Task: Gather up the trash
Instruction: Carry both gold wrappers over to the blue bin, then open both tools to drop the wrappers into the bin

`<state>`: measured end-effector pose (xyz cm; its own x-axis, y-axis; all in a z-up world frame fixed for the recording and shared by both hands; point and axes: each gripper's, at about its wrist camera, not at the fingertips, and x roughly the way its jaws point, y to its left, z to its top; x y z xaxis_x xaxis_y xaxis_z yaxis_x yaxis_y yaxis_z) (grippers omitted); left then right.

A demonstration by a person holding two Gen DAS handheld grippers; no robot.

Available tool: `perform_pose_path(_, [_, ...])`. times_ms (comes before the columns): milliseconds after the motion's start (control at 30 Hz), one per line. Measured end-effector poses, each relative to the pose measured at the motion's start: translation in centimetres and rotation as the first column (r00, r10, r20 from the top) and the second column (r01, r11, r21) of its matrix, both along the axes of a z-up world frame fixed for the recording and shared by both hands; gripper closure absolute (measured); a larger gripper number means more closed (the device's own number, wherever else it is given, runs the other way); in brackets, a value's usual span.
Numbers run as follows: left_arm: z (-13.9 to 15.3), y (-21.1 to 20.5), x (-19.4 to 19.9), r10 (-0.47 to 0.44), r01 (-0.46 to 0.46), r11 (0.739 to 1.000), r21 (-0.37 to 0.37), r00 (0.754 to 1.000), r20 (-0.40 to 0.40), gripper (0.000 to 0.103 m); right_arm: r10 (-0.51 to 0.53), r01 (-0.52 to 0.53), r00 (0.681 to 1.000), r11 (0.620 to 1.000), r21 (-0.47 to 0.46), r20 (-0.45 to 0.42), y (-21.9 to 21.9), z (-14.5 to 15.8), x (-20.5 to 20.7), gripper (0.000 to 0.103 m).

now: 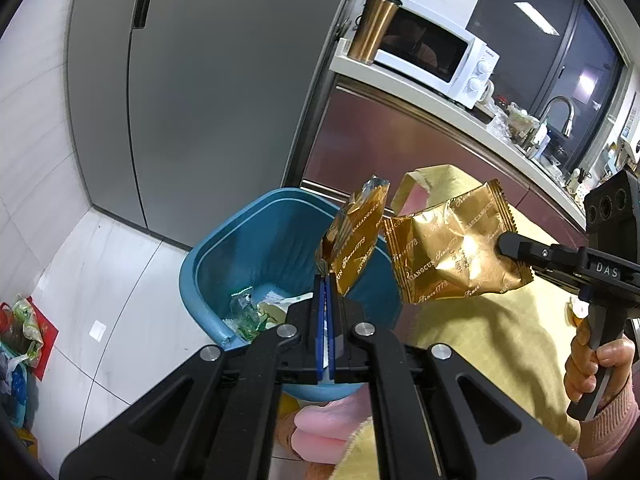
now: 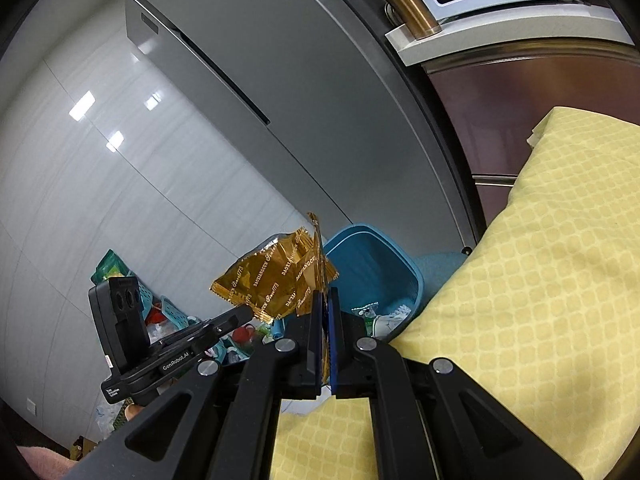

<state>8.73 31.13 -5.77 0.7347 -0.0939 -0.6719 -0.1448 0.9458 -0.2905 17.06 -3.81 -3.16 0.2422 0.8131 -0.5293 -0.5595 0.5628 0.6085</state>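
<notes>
Here, a kitchen: pale tiled floor (image 1: 120,264), a grey refrigerator (image 1: 200,80) against the white wall, and a long desk (image 1: 460,116) carrying a white microwave (image 1: 436,56), a copper tumbler (image 1: 374,28) and, further along, a sink tap (image 1: 560,114). A yellow quilted cloth (image 2: 540,260) fills the lower right of both views. A blue trash bin (image 1: 256,240) stands on the floor by the refrigerator corner, with green and white scraps in its bottom. Bags and clutter lie on the floor by the wall (image 1: 20,332).

Two gold foil wrappers are held in the air over the bin's opening. The left wrapper (image 1: 356,236) stands nearly upright, long axis vertical, torn open end up, lower corner pinched. The right wrapper (image 1: 452,244) is broad and crumpled, its printed face toward the left camera, long axis about level, serrated edge toward its gripper.

Left gripper (image 1: 327,280): jaws together, clamped on the lower corner of the left wrapper. Right gripper (image 2: 327,292): jaws together, clamped on the edge of the right wrapper; a hand (image 1: 596,364) grips its handle.
</notes>
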Motion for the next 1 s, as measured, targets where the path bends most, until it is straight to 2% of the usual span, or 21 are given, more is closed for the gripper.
perform_pose_path(533, [-4.1, 2.2, 1.3, 0.055, -0.057, 0.998, -0.018, 0.993, -0.105, 0.102, 0.026, -0.029, 0.999, 0.992, -0.121, -0.031, 4.2, -2.2, 1.5, 0.101])
perform_pose_path(1000, [-5.9, 2.2, 3.6, 0.075, -0.079, 0.997, -0.023, 0.986, -0.151, 0.101, 0.053, -0.066, 0.996, 0.982, -0.180, -0.073, 7.4, -3.9, 2.3, 0.099])
